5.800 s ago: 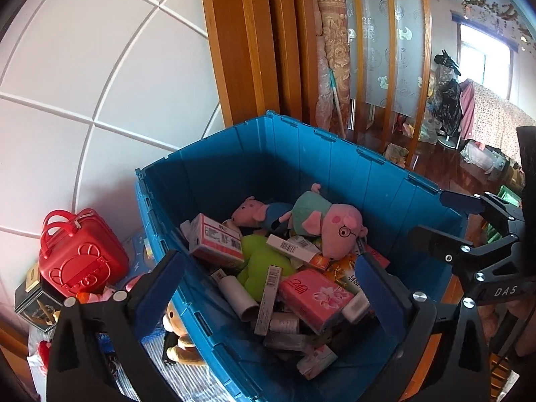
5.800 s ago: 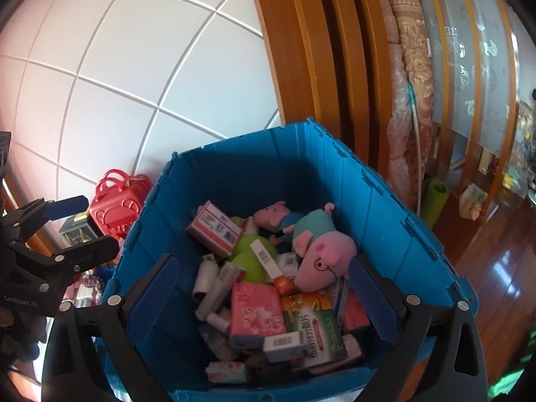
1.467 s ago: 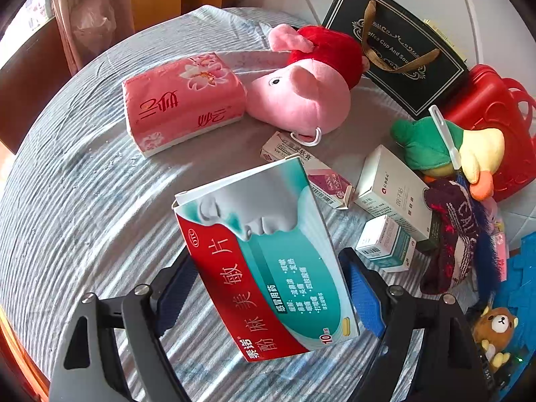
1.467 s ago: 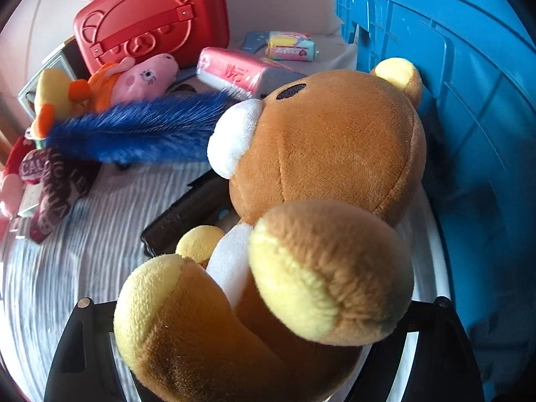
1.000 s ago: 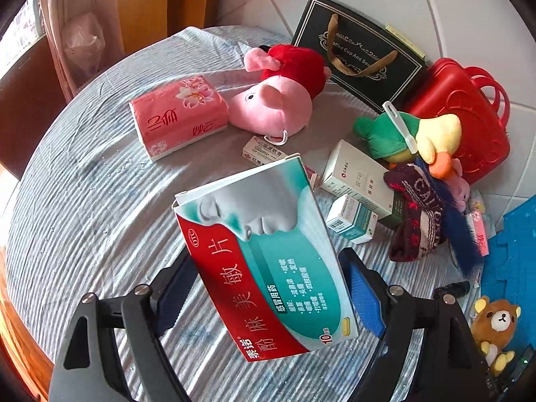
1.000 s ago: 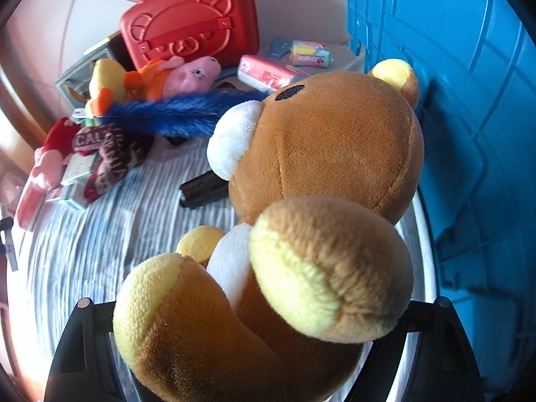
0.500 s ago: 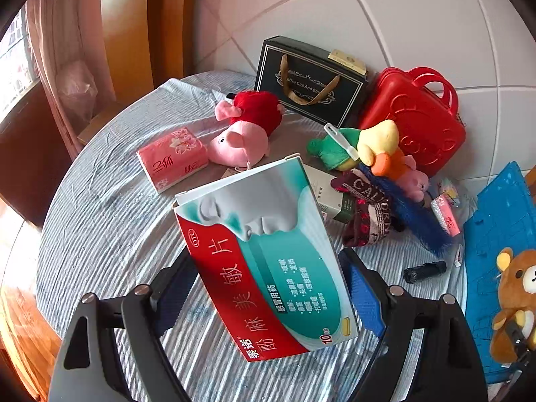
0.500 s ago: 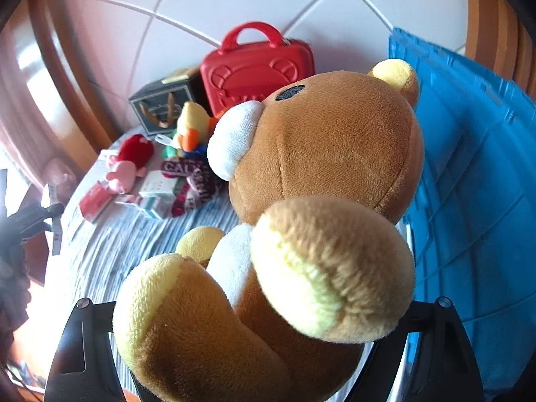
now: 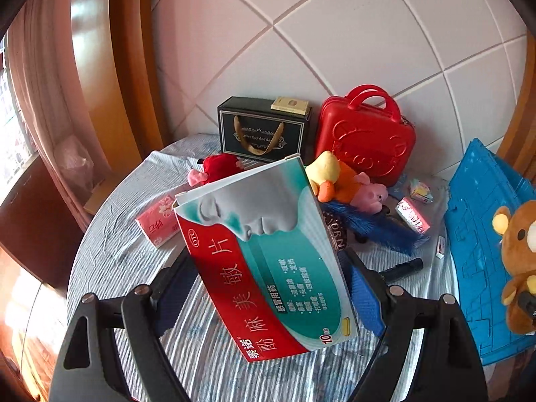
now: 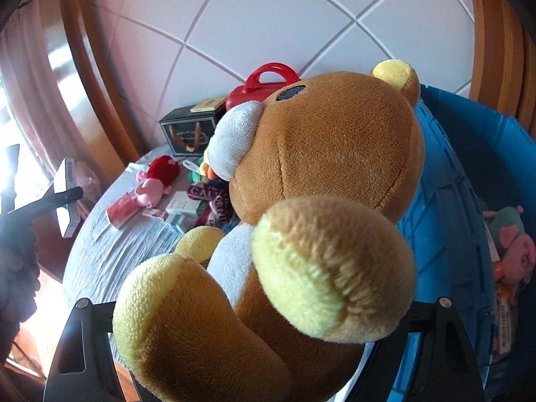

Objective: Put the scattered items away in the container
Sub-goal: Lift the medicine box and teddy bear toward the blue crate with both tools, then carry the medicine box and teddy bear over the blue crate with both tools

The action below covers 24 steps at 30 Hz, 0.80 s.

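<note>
My left gripper (image 9: pixel 269 284) is shut on a large red, teal and white medicine box (image 9: pixel 268 254), held up above the table with a blue pad on each side. A brown and yellow plush bear (image 10: pixel 318 201) fills the right wrist view; my right gripper (image 10: pixel 261 318) is shut on its body and the bear hides the fingertips. The blue container (image 10: pixel 449 201) stands just right of the bear, with a pink pig plush (image 10: pixel 512 254) inside. In the left wrist view the bear (image 9: pixel 519 251) hangs in front of the container (image 9: pixel 482 268) wall at the far right.
On the round striped tablecloth (image 9: pixel 110 254) lie a pink tissue pack (image 9: pixel 157 222), a red-dressed pig plush (image 9: pixel 214 171), a duck plush (image 9: pixel 331 174), a blue furry item (image 9: pixel 378 226) and a black cylinder (image 9: pixel 402 266). A black gift bag (image 9: pixel 264 130) and a red case (image 9: pixel 365 137) stand against the tiled wall.
Both grippers have risen with their loads; the table items look smaller and farther. The inside of the blue container has come into the right wrist view.
</note>
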Available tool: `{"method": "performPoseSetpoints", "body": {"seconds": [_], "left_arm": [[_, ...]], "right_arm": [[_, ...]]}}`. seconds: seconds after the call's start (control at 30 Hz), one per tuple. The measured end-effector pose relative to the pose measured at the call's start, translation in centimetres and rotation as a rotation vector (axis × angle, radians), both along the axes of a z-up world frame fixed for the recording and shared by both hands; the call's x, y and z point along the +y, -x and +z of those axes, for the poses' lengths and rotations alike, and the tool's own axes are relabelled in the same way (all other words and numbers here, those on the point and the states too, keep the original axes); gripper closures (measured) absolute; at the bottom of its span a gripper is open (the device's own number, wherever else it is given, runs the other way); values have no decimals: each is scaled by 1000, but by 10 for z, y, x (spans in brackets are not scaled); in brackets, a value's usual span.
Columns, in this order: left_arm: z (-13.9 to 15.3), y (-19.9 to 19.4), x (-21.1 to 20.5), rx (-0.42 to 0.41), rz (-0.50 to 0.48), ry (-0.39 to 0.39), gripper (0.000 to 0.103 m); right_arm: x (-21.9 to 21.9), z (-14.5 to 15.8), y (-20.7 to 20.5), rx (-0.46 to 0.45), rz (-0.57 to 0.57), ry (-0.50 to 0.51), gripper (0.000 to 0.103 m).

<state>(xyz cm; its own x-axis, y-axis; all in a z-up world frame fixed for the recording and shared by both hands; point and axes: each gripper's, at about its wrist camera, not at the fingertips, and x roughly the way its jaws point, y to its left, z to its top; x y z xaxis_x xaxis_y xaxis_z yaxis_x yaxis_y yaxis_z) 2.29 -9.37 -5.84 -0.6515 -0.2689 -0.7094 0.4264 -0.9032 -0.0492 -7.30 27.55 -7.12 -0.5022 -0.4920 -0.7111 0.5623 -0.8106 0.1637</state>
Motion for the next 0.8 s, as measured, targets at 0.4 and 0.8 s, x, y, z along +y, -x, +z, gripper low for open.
{"method": "performPoseSetpoints", "body": {"seconds": [0.4, 0.8], "left_arm": [[41, 8, 56, 57, -42, 46, 19], [79, 37, 121, 105, -141, 97, 19]], "right_arm": [[32, 43, -2, 71, 87, 43, 18], [97, 89, 14, 146, 47, 113, 17]]}}
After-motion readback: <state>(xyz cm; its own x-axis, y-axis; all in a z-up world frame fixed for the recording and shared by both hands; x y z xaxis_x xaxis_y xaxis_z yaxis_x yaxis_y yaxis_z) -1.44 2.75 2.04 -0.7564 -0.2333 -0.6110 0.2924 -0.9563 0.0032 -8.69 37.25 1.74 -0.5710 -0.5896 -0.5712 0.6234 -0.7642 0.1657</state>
